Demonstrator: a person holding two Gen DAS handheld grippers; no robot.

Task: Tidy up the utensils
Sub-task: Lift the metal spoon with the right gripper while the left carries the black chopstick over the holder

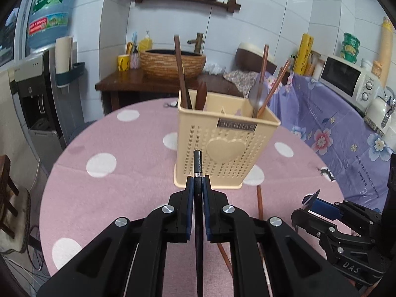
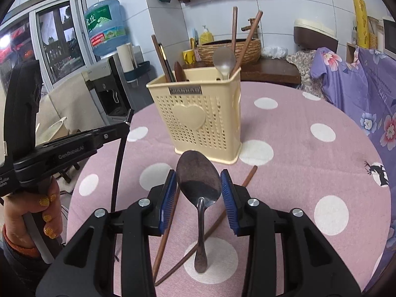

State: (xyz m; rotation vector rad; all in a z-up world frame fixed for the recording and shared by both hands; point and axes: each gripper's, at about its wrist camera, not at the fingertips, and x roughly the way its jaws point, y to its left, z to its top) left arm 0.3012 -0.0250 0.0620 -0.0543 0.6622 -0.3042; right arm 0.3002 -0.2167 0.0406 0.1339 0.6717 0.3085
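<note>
Holding a black chopstick (image 1: 198,173) pinched tight in my left hand-held gripper (image 1: 198,180) and a metal spoon (image 2: 199,180) by its bowl between the part-closed pads of my right hand-held gripper (image 2: 199,188), I see the yellow holder (image 1: 222,143) straight ahead of both on the worktop (image 1: 111,198). I'd lift each clear of the rim, then lower it upright into an open compartment. Two brown chopsticks (image 2: 168,232) lie crossed below the right one.

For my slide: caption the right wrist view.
Jaws grip a metal spoon by its bowl before the cream perforated plastic utensil holder.
</note>
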